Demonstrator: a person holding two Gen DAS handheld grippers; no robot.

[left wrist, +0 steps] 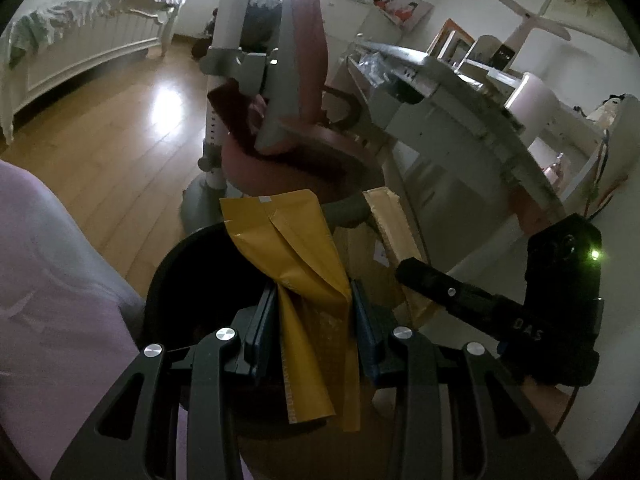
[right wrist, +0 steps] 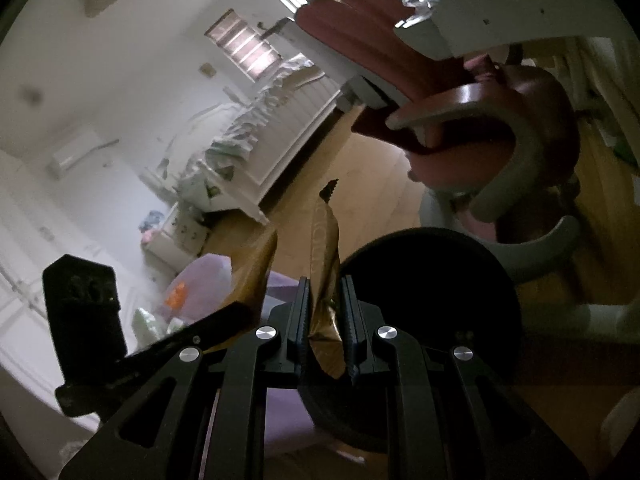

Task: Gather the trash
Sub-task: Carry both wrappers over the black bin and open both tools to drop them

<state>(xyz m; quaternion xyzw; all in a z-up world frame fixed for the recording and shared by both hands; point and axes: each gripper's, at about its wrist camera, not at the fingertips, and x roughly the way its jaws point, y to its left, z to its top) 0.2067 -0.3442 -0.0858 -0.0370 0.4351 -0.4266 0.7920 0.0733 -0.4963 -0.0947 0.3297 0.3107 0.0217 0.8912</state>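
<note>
Our left gripper [left wrist: 314, 316] clamps a yellow pouch [left wrist: 296, 264] just above the black bin [left wrist: 180, 276]. Our right gripper [right wrist: 325, 320] pinches a gold wrapper [right wrist: 325, 248] beside the bin's rim; the pink chair [left wrist: 296, 80] stands beyond the bin.

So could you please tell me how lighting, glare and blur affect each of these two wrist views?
Left wrist view: window glare on the wooden floor, fisheye bending at the edges, yellow wrapper sharp. Right wrist view: dimmer, background bed soft, black bin nearly featureless, gold wrapper backlit.
</note>
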